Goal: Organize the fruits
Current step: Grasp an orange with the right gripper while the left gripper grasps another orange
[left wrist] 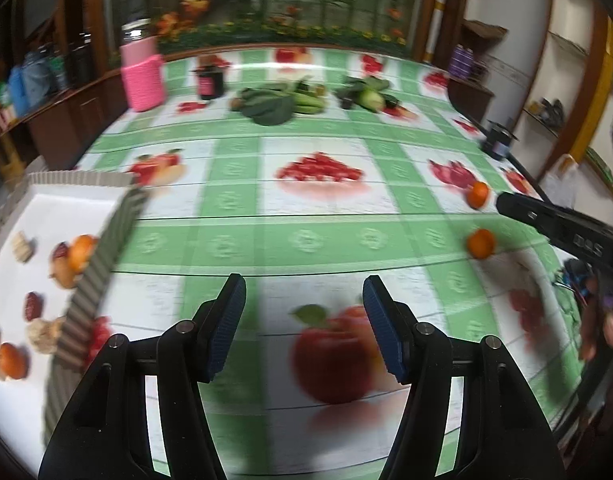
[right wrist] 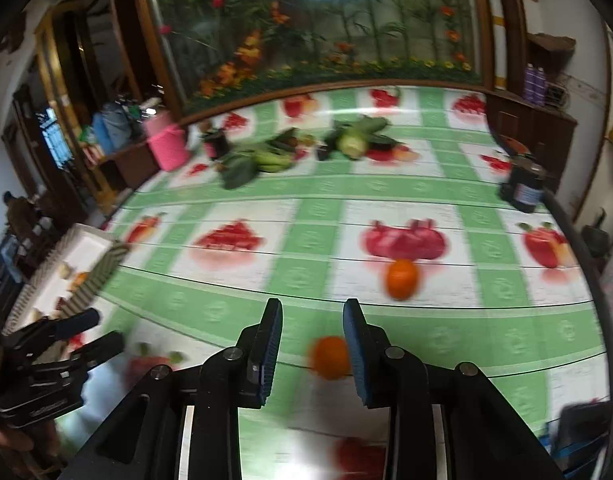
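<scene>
Orange fruit was the target: near orange [right wrist: 329, 357] sat on the table [right wrist: 386, 188] between the right gripper's [right wrist: 312, 350] pads, hugging the right pad at about 3 o'clock of the gap, far orange [right wrist: 402, 279] lay apart at 1 o'clock. Right jaws were part open, nothing clamped yet; contact with the pad was unclear through the blur. Likely reason for that pose: jaws straddled the fruit low so a close would pinch across its middle. Oranges looked near-round, so no clear long axis or heading; stem end not readable. Left gripper [left wrist: 304, 326] hovered over the cloth, jaws wide apart and holding nothing, probably parked clear of the right one's reach. Tray [left wrist: 86, 178] sat at 9 o'clock in the left view, already carrying two oranges [left wrist: 81, 251] plus red and tan pieces, so it read as the drop zone. Both loose oranges showed at 3 o'clock in that view, beside the right gripper's finger [left wrist: 518, 204]. Greens [left wrist: 280, 102] lay at 12 o'clock, far edge, untouched.
</scene>
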`<state>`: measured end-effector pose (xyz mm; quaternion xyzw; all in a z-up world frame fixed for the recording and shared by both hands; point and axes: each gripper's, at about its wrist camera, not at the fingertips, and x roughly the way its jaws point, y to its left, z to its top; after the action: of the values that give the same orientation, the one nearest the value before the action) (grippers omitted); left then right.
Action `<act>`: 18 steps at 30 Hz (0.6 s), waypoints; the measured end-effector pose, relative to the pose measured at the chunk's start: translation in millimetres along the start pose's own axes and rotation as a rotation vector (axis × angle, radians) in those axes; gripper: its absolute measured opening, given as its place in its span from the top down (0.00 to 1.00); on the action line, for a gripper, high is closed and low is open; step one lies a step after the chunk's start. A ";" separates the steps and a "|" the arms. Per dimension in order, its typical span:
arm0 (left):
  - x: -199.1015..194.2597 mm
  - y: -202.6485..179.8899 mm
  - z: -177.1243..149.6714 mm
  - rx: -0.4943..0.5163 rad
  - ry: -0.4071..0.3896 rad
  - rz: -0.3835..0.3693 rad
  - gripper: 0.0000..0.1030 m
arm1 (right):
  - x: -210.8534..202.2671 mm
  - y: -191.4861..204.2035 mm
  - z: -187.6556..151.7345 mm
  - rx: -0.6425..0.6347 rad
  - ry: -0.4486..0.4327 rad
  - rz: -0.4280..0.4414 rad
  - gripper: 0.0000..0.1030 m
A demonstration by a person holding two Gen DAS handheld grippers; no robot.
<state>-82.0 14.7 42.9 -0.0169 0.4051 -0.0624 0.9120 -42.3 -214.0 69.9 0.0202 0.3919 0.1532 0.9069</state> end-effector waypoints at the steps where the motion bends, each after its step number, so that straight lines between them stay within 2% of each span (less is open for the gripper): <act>1: 2.7 -5.9 0.3 0.006 0.009 -0.015 0.41 | 3.2 -10.2 1.4 0.004 0.008 -0.023 0.69; 5: 11.0 -26.6 3.5 0.035 0.036 -0.046 0.41 | 19.0 -35.9 8.5 0.032 0.039 -0.028 0.65; 9: 16.3 -43.5 11.0 0.057 0.035 -0.068 0.41 | 37.2 -44.2 17.0 0.010 0.071 -0.024 0.64; 13: 22.9 -60.9 17.0 0.081 0.050 -0.106 0.41 | 54.8 -51.8 22.5 0.009 0.086 -0.068 0.64; 16: 30.2 -75.1 21.2 0.106 0.065 -0.128 0.41 | 70.8 -62.6 18.7 0.055 0.126 -0.014 0.64; 18: 37.2 -85.3 24.0 0.126 0.077 -0.135 0.41 | 67.6 -67.2 17.0 0.084 0.090 0.031 0.69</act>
<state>-48.1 -75.1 38.5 0.0158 0.4332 -0.1499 0.8886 31.2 -256.7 23.4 0.0573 0.4380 0.1516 0.8843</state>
